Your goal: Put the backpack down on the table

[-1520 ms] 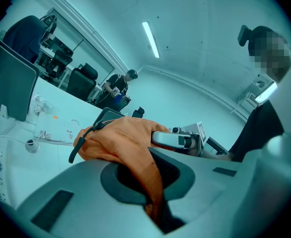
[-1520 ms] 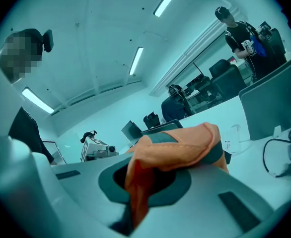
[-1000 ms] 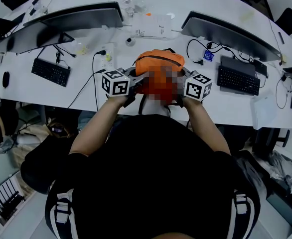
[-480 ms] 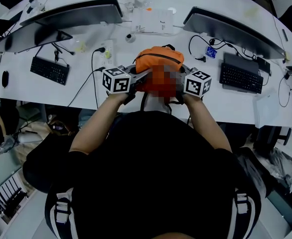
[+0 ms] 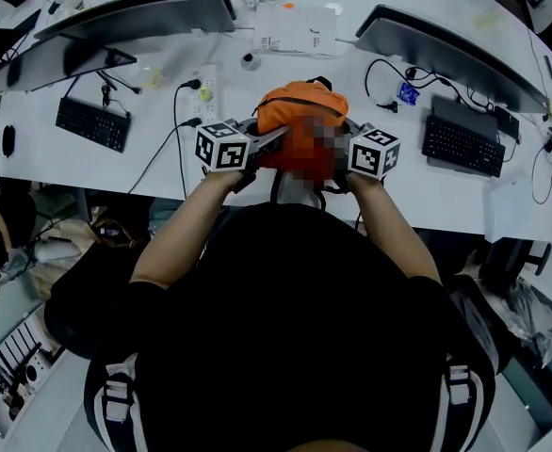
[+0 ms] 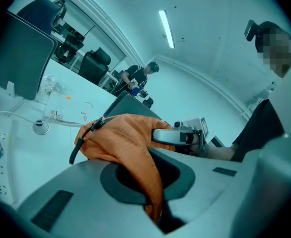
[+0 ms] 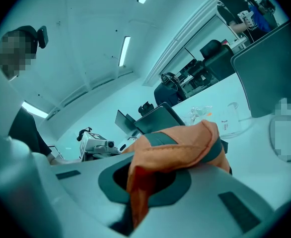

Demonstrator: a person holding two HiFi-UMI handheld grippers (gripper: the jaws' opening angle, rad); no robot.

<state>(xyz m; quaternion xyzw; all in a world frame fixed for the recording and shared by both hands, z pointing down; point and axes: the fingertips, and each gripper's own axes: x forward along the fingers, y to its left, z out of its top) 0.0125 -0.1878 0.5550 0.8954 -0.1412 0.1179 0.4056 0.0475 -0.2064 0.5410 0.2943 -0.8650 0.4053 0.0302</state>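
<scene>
Backpack fabric is what both of my tongs are clenched on: the soft orange fabric backpack (image 5: 302, 111) hangs between them at the centre of the head view, just above my chest. My left tongs (image 5: 265, 145) come in from the left of the bag and my right tongs (image 5: 340, 149) from the right, with their marker cubes facing up on either side of it.

In the left gripper view a fold of orange cloth runs down into the seam where the two grey jaws meet, and they are pressed tight on it. A black zipper pull (image 6: 75, 150) dangles off the bag's left side there. In the right gripper view another fold of orange cloth is nipped the same way, with a grey band (image 7: 158, 139) across the top of the bag.

The bag sits over the near part of the long curved white table (image 5: 238, 97), towards its front edge. I cannot tell whether its bottom touches the surface.

A white power strip (image 5: 203, 97) lies just left of the bag. One black keyboard (image 5: 92, 123) lies at the left of the frame and another (image 5: 462, 146) at the right, both well apart from the bag. Two dark monitors (image 5: 135, 22) (image 5: 450, 50) stand along the far side. Another person (image 6: 138, 78) stands far off in the left gripper view.
</scene>
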